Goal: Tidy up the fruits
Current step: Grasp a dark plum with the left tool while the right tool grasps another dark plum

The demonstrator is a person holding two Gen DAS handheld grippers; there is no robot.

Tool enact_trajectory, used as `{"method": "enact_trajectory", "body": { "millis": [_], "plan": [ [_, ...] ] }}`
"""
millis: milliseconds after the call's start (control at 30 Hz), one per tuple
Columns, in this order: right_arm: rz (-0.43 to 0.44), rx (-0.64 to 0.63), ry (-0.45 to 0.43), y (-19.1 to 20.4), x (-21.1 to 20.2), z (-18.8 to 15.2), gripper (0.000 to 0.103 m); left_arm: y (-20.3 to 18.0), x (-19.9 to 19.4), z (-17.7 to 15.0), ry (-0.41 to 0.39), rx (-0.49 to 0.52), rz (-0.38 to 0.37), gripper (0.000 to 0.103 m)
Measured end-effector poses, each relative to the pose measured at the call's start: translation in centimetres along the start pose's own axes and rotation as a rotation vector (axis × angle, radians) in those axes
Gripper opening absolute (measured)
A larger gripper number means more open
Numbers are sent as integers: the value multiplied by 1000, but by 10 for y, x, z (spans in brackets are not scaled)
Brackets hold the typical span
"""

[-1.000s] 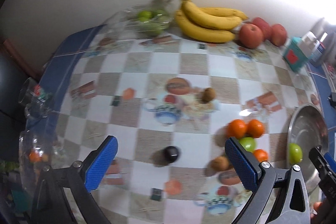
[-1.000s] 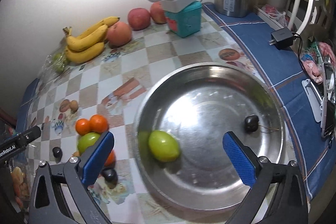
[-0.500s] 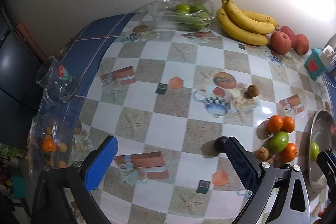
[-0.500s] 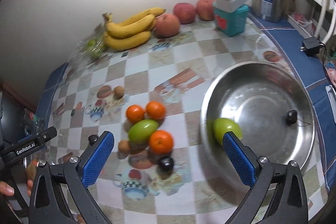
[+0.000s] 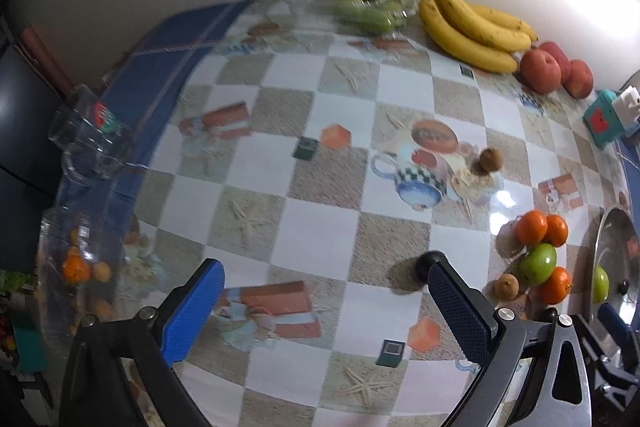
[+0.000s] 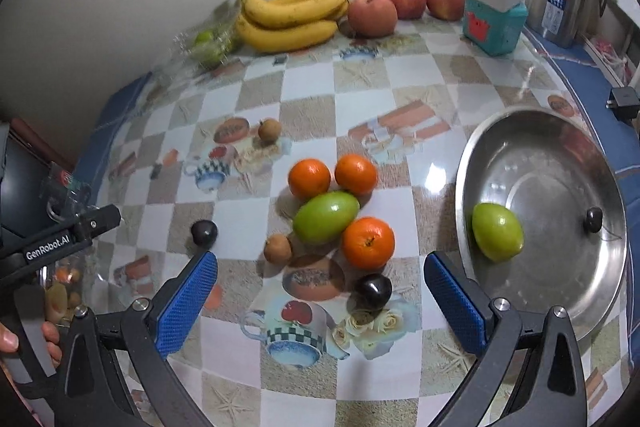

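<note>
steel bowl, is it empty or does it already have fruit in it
Not empty: the steel bowl holds one green fruit and one small dark fruit.

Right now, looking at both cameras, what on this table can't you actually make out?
- Left view: the metal bowl is cut off by the right edge, so most of its inside is hidden.
- Left view: the dark fruit is partly behind a blue finger of the left gripper.
- Both views: the green fruits in the clear bag are blurred, so they cannot be counted.
- Left view: the jar contents are blurred.

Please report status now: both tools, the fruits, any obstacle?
Left tool, right tool open, empty. Green fruit in steel bowl; oranges on table. No obstacle.
</note>
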State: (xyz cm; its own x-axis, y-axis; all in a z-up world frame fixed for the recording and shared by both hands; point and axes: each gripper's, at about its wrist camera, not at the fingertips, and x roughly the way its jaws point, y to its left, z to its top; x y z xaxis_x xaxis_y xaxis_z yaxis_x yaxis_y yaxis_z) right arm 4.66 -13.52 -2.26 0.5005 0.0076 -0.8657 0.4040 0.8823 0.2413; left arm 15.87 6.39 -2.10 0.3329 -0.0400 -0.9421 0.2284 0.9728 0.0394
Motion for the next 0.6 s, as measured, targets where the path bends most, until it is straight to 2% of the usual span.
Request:
{"method": "enact_trajectory", "body": {
  "millis": [167, 300, 600],
  "plan": [
    [9, 23, 56, -6, 14, -5, 103, -9, 12, -1, 32, 10, -24, 103],
    [20, 29, 84, -7, 20, -7, 103, -15, 19, -1, 56, -3, -72, 103],
    [-17, 30, 131, -12, 32, -11, 103, -35, 30, -1, 73, 32, -123, 101]
  ]
}}
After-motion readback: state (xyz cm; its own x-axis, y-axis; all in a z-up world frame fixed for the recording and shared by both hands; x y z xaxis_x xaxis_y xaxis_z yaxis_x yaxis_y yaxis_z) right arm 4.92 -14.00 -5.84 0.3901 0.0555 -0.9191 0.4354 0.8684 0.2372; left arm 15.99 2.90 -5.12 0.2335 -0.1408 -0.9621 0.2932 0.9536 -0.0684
